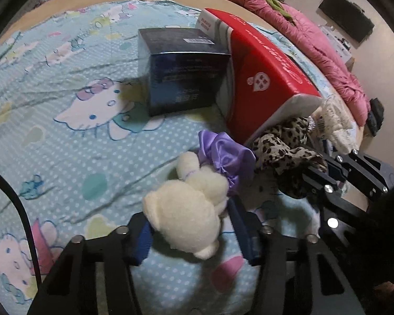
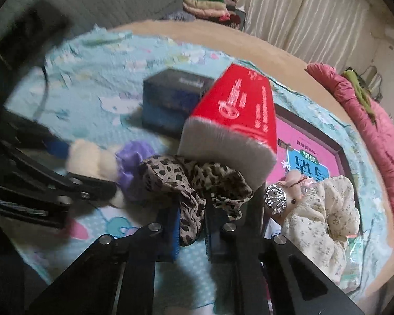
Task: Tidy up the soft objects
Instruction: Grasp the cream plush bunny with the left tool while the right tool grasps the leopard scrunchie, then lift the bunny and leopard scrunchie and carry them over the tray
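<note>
My left gripper (image 1: 190, 225) is shut on a cream plush toy (image 1: 186, 207) with a purple satin bow (image 1: 223, 155), just above the blue cartoon bedsheet (image 1: 65, 131). My right gripper (image 2: 191, 223) is shut on a leopard-print scrunchie (image 2: 191, 183); it also shows in the left wrist view (image 1: 283, 152). The plush (image 2: 92, 160) and left gripper (image 2: 73, 183) appear at the left of the right wrist view. A cream floral scrunchie (image 2: 323, 210) with a rhinestone piece (image 2: 275, 197) lies to the right.
A red tissue pack (image 1: 265, 73) leans on a dark blue box (image 1: 183, 71) behind the soft items. A pink book (image 2: 310, 141) lies under the floral scrunchie. A pink quilt (image 1: 315, 39) runs along the bed's far right edge.
</note>
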The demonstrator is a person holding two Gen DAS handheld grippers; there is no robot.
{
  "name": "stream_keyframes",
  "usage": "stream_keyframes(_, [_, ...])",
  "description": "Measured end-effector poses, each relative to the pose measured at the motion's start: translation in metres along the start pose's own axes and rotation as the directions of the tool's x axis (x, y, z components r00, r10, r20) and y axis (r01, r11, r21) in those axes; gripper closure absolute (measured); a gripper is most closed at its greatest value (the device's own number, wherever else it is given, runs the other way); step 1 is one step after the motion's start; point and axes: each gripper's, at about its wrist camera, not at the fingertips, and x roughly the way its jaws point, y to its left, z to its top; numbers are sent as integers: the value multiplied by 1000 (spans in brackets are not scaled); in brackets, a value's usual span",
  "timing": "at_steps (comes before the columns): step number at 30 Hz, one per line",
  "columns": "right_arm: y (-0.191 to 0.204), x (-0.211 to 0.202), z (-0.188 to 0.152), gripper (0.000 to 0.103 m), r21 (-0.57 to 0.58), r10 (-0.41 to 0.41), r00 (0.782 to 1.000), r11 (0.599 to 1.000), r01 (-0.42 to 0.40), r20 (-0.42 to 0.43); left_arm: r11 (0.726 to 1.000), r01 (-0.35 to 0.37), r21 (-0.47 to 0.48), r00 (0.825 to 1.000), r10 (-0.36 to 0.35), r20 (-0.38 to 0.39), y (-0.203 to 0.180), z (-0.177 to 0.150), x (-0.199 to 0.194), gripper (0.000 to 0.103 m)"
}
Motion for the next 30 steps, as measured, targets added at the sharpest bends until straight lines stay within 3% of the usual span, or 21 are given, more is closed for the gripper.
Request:
stream_keyframes(5, [-11, -21, 6, 92, 85, 66, 996, 994, -70, 56, 1000, 24, -10, 999, -24, 38, -3, 1, -9, 64])
stream_keyframes(15, [-22, -70, 11, 92, 170, 93, 982, 978, -122, 164, 998, -30, 46, 991, 24, 134, -29, 10, -59, 64])
stream_keyframes(23, [-44, -110, 19, 92, 216, 57, 968, 970, -111, 243, 996, -56, 76, 972, 37, 231, -64, 14, -100, 64])
stream_keyframes(30, [-78, -137, 14, 92, 289, 0, 958, 953, -86, 287, 993, -61, 104, 964, 32, 263, -98, 16, -111, 64])
